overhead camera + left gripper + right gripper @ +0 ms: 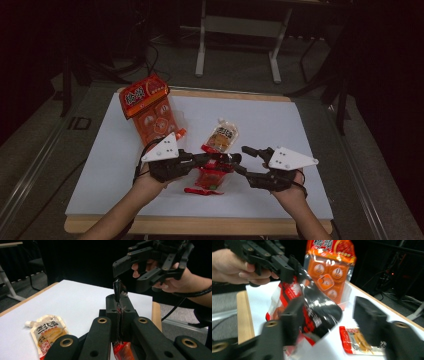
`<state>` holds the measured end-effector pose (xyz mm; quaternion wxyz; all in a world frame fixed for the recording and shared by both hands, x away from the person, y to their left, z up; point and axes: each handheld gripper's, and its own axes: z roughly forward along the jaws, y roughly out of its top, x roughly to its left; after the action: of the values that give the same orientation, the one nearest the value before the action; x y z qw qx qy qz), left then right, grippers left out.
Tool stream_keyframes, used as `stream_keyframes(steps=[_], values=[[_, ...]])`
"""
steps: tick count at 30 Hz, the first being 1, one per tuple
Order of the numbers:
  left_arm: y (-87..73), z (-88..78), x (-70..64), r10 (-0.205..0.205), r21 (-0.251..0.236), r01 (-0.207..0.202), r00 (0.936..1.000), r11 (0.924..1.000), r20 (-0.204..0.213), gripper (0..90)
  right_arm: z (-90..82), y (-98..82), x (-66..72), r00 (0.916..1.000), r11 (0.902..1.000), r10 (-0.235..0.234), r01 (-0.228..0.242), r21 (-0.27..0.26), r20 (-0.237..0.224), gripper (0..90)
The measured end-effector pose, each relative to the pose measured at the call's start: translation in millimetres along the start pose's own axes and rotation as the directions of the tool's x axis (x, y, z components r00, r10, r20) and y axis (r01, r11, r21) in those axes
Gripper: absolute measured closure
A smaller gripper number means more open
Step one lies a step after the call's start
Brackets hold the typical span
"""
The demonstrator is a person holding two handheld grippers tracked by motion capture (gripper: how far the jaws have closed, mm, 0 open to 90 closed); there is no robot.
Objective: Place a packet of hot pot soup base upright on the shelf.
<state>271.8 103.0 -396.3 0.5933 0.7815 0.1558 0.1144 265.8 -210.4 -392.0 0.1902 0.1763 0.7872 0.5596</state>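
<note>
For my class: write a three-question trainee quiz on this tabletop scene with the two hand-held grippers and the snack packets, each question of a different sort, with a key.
1. True or false: the left gripper is clamped shut on the red and black packet.
2. What state are the right gripper jaws in? A) open, pressing on nothing B) shut on the packet C) shut on the table
3. Fill in: the tall orange bag stands at the table's far ____ side in the high view.

Key: 1 true. 2 A. 3 left.
</note>
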Motion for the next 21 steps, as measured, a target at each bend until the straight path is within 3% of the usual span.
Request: stream_keyframes(steps=[4, 6, 7, 8, 13, 16, 21], values=[[2.1, -6.5, 2.2, 0.005, -0.025, -0.006, 0.9997, 0.9997, -0.025, 88.7, -5.5, -2.2, -5.9, 0.9993, 0.9995, 0.028, -0.028, -0.018, 0.026, 25.9], [2.9, -8.3, 3.1, 0.007, -0.027, -0.008, 0.9996, 0.9996, -0.026, 88.6, -6.6, -2.8, -7.4, 0.9989, 0.9990, 0.040, -0.039, -0.023, 0.025, 20.9], [3.2, -10.8, 4.4, 0.010, -0.042, -0.012, 0.9992, 0.9990, -0.039, 88.6, -7.8, -3.8, -9.6, 0.9990, 0.9989, 0.044, -0.044, -0.018, 0.007, 13.5], [3.5, -14.0, 6.3, 0.012, -0.058, -0.015, 0.9986, 0.9982, -0.051, 88.6, -9.0, -6.4, -12.8, 0.9979, 0.9978, 0.064, -0.065, -0.012, -0.004, 12.2], [4.8, -21.7, 12.1, 0.009, -0.083, -0.016, 0.9966, 0.9964, -0.082, 88.5, -11.5, -11.2, -15.6, 0.9965, 0.9964, 0.084, -0.084, -0.009, -0.004, 10.8], [4.9, -30.2, 18.2, 0.016, -0.110, -0.030, 0.9919, 0.9935, -0.126, 88.4, -14.1, -15.0, -17.8, 0.9979, 0.9981, 0.062, -0.062, -0.005, 0.021, 10.8], [3.9, -38.0, 27.0, 0.025, -0.122, -0.045, 0.9871, 0.9916, -0.158, 88.4, -17.2, -17.8, -20.5, 0.9972, 0.9973, 0.073, -0.073, -0.007, 0.018, 10.8]])
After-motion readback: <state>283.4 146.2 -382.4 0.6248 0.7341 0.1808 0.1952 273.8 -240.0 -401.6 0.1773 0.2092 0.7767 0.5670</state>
